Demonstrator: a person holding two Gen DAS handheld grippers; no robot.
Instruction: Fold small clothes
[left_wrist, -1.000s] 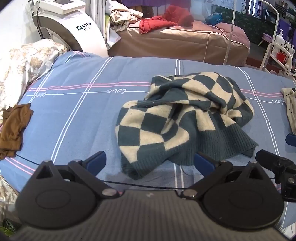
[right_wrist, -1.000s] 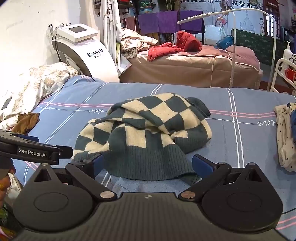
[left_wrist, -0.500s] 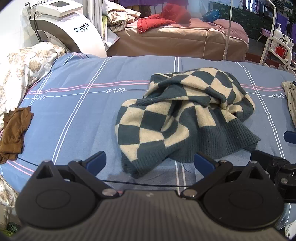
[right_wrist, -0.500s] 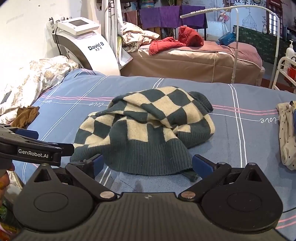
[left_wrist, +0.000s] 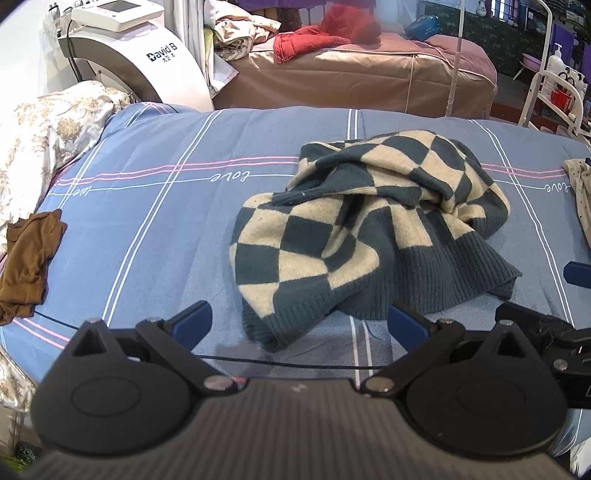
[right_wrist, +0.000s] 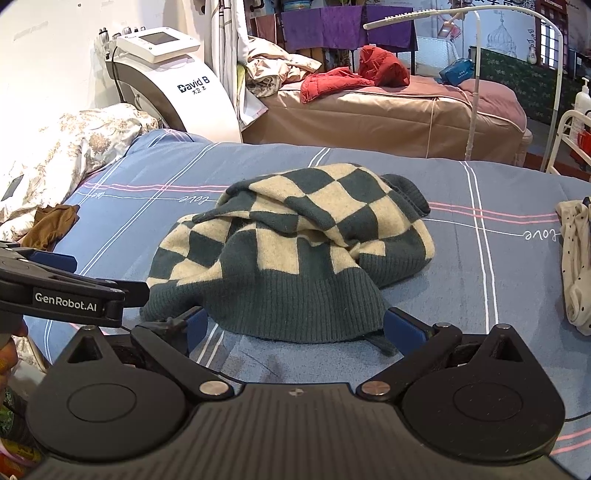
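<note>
Loosely crumpled checkered sweater (left_wrist: 369, 229) lies mid-bedsheet (left_wrist: 155, 236).

Teal-and-cream checkered knit sweater (left_wrist: 369, 229), crumpled in a loose heap, ribbed hem nearest, seemingly unfolded, mid-bed

You've got a blue bed (left_wrist: 155, 229) with white and pink stripes and "love" lettering. At 10 o'clock, a white "David B" machine (right_wrist: 177, 85) with a screen on top stands against the wall. Floral bedding (left_wrist: 40, 129) piles up at 9 o'clock. At 12 o'clock there's a tan-covered bed (right_wrist: 388, 114) carrying red clothes (right_wrist: 354, 75) and a beige bundle (right_wrist: 273, 68); purple cloths (right_wrist: 343, 29) hang behind it. A white lamp arm (right_wrist: 461, 11) arcs over it. At 2 o'clock, a white rack (left_wrist: 554, 96) holds a pump bottle (left_wrist: 556, 62).
</note>
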